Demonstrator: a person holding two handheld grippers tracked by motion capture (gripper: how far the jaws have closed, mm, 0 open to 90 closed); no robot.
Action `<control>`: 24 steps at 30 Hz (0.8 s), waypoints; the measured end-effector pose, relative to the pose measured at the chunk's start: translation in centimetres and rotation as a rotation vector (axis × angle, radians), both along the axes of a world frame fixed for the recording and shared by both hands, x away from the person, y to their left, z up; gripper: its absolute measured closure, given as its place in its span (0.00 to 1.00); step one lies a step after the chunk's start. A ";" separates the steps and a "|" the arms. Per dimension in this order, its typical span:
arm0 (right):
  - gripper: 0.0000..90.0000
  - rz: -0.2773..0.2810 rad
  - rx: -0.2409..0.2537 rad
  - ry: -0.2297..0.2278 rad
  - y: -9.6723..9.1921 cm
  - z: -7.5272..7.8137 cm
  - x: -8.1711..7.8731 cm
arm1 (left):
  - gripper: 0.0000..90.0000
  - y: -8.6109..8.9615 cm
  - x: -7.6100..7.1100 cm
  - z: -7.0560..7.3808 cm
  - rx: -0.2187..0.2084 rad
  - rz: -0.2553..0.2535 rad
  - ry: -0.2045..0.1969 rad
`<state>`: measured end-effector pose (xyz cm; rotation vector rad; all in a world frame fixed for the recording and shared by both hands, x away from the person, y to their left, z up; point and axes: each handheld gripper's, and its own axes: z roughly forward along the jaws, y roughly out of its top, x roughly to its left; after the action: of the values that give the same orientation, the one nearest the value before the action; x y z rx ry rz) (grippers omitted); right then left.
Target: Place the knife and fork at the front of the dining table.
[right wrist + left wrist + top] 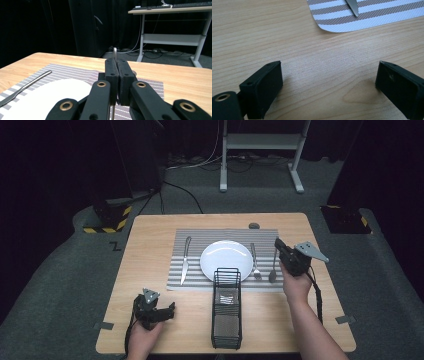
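My right gripper (pixel 278 243) is shut on the handle of a metal spoon (pixel 273 271), whose bowl sits low over the striped placemat (pixel 195 237) right of the fork (pixel 255 262). In the right gripper view the spoon handle (pixel 115 53) pokes up between the closed jaws of the right gripper (pixel 117 72). A white plate (pixel 226 259) sits at the mat's middle, and a knife (pixel 185 260) lies to its left. My left gripper (pixel 169 310) is open over bare wood near the front left. Its jaws stand wide apart in the left gripper view, with nothing inside the left gripper (pixel 329 82).
A black wire caddy (pixel 226 310) stands upright in front of the plate, between my hands. A small dark object (pixel 254 225) lies at the table's far edge. The knife tip (pixel 352 6) and mat corner (pixel 367 15) lie ahead of the left gripper. A desk frame (pixel 260 150) stands on the floor behind.
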<state>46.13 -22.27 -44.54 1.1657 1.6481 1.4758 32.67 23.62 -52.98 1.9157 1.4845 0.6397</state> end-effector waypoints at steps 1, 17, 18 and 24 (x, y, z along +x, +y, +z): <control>0.98 -0.001 0.001 0.005 0.0 0.0 0.3 | 0.09 0.0 -0.1 0.0 0.001 -0.001 0.000; 0.97 -0.022 0.037 0.093 0.3 -2.1 5.2 | 0.11 -0.1 -0.4 0.0 0.006 -0.010 -0.012; 0.97 -0.022 0.037 0.095 0.3 -2.2 5.3 | 0.11 -0.1 -0.4 0.0 0.004 -0.011 -0.011; 0.96 -0.030 0.026 0.094 0.5 -2.9 6.0 | 0.11 -0.1 -0.5 0.0 0.009 -0.014 -0.014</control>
<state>52.18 -21.74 -47.42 1.2862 1.6705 1.4469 32.21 23.51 -52.94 1.9232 1.4614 0.6533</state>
